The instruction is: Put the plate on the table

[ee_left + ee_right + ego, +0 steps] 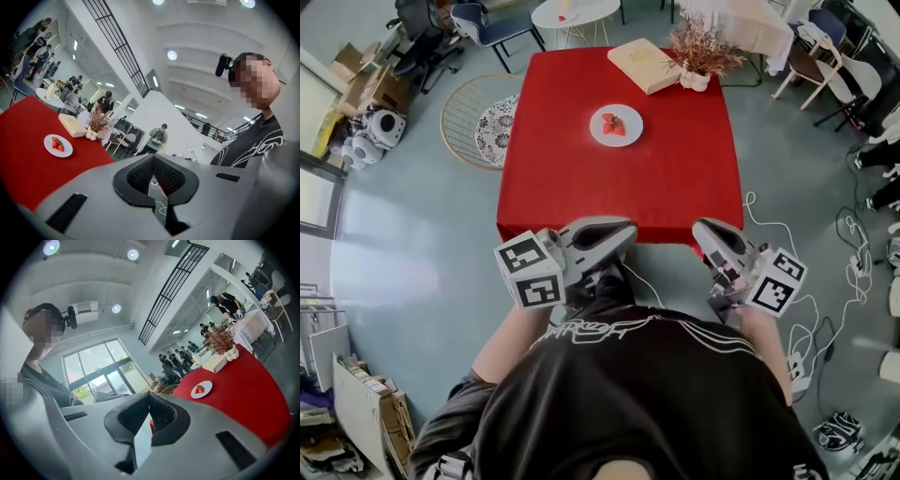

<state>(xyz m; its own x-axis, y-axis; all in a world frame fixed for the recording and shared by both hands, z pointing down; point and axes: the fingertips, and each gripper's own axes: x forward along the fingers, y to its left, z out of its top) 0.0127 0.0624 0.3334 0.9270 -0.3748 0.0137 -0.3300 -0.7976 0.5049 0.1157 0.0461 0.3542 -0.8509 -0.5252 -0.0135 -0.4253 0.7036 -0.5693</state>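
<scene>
The left claw [622, 232] and the right claw [705, 231] hang side by side just off the near edge of the red table [581, 178], over the grey floor and close to the person's chest. In the head view the white plate [616, 125] sits on the table a little past the middle, toward the far edge, with red strawberries [614, 125] on it. A flat tan box [645, 66] lies at the far edge, and a vase of dried flowers [701, 54] stands beside it at the far right corner.

In the left gripper view the left claw [152, 158] has its tips pressed together with nothing between them. The plate [58, 145] is well apart from it on the table [23, 164], with the box [72, 125] and flowers [97, 121] beyond.

In the right gripper view the right claw [150, 405] is likewise closed tip to tip and empty. The plate [201, 389] rests far off on the table [243, 394], short of the box [214, 364] and flowers [220, 339].
</scene>
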